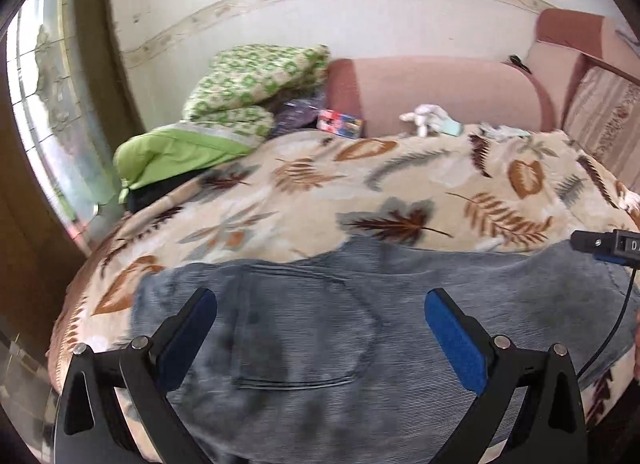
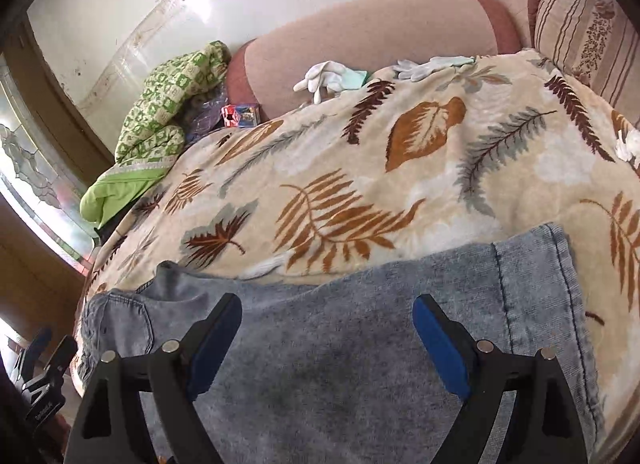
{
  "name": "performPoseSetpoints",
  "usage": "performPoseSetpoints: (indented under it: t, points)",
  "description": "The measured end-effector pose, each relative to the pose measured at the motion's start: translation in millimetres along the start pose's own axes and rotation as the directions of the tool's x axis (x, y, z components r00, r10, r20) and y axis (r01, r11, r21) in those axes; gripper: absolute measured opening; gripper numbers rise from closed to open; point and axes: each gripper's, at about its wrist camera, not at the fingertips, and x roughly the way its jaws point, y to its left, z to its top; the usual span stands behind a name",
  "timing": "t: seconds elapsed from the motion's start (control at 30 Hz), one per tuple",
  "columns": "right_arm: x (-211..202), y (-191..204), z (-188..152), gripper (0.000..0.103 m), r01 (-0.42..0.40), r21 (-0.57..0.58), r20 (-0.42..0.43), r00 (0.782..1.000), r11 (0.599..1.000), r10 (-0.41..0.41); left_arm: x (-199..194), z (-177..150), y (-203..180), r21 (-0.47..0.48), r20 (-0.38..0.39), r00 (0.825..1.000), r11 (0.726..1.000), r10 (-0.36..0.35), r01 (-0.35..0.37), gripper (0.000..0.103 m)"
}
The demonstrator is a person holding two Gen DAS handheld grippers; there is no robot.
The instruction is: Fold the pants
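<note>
Faded blue denim pants [image 1: 320, 328] lie flat across the near edge of a leaf-patterned blanket [image 1: 320, 184]. In the left wrist view I see the seat with a back pocket [image 1: 304, 344]. My left gripper [image 1: 320, 300] is open and empty, hovering just above that pocket. In the right wrist view the pants [image 2: 360, 324] show a leg with a stitched hem [image 2: 560, 264] at the right. My right gripper [image 2: 327, 304] is open and empty above the leg. The other gripper's body shows at the left wrist view's right edge [image 1: 608, 244].
A green patterned quilt [image 1: 248, 92] is piled at the far left. Pink sofa cushions [image 1: 440, 88] line the back. White gloves [image 2: 328, 74] and a small colourful box [image 2: 240, 114] lie near the cushions. A striped pillow [image 2: 580, 24] is at the right. A window [image 1: 52, 104] is left.
</note>
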Motion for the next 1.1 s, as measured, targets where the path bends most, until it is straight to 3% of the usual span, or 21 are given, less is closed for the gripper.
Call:
performPoseSetpoints:
  t: [0.17,0.33,0.47,0.6,0.7,0.9,1.0,1.1]
  points:
    - [-2,-19,-6,0.090,-0.030,0.041,-0.058,0.998,0.999,0.033,29,1,-43,0.070,-0.079,0.996,0.996,-0.041,0.047,0.103]
    - [-7,-60,-2,0.090,-0.049,0.159,-0.073,0.995,0.986,0.061,57,-10,-65,0.073,-0.205,0.973,0.990,-0.103,0.120,0.103]
    - [-5,-85,-1,0.090,-0.093,0.268,-0.071,0.991,0.959,0.116,67,-22,-74,0.076,-0.244,0.960,0.985,-0.133,0.156,0.103]
    - [6,-83,0,0.090,-0.087,0.274,-0.088,0.989,0.958,0.116,77,-38,-81,0.113,-0.285,0.950,0.980,-0.128,0.166,0.103]
    - [23,-83,0,0.090,-0.048,0.279,-0.128,0.988,0.959,0.087,75,-42,-77,0.091,-0.273,0.951,0.980,-0.145,0.176,0.103]
    - [31,-89,6,0.090,-0.025,0.279,-0.111,0.992,0.960,0.059,69,-52,-76,0.101,-0.251,0.955,0.977,-0.157,0.187,0.103]
    - [28,-95,8,0.089,-0.055,0.298,-0.099,0.991,0.953,0.088,69,-52,-76,0.112,-0.261,0.951,0.973,-0.167,0.202,0.103]
    - [14,-110,7,0.088,-0.120,0.381,-0.031,0.989,0.917,0.143,69,-52,-74,0.107,-0.269,0.946,0.970,-0.181,0.216,0.103]
